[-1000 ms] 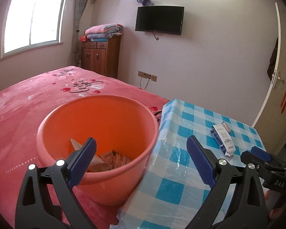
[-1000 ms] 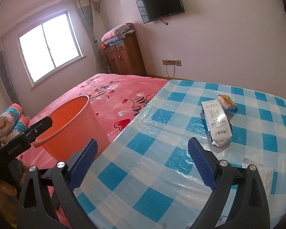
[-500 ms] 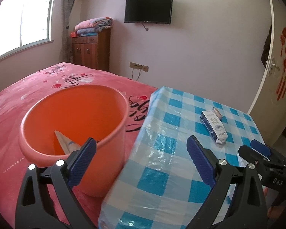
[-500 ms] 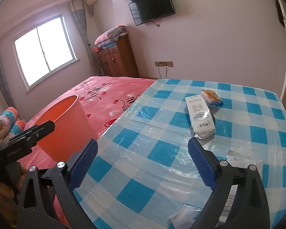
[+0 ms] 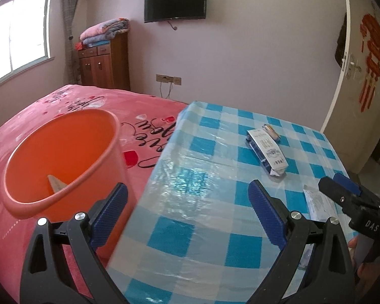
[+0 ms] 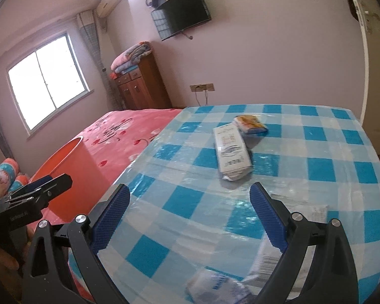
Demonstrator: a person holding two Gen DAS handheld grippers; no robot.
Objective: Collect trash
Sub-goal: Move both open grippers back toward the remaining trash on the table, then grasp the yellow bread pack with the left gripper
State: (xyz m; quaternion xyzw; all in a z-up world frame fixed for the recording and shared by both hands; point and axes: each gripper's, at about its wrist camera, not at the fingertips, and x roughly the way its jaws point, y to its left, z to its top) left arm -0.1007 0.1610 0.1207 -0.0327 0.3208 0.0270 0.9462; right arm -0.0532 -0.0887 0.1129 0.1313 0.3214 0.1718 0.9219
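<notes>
Both tongs, left gripper and right gripper, gape wide with ribbed blue pads, empty. A glossy white wrapper and crinkly yellow packet lie toward the far edge of the plastic-covered checked table; the round orange bucket stands beside its left edge on the pink bed.

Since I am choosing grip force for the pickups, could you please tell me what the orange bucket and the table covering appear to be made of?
Orange bucket: apparently moulded plastic, smooth and semi-matte, with a rolled rim and uniform colour.
Table covering: a blue checked cloth, seemingly under clear plastic film; the sign is glossy wrinkles and glare.
</notes>
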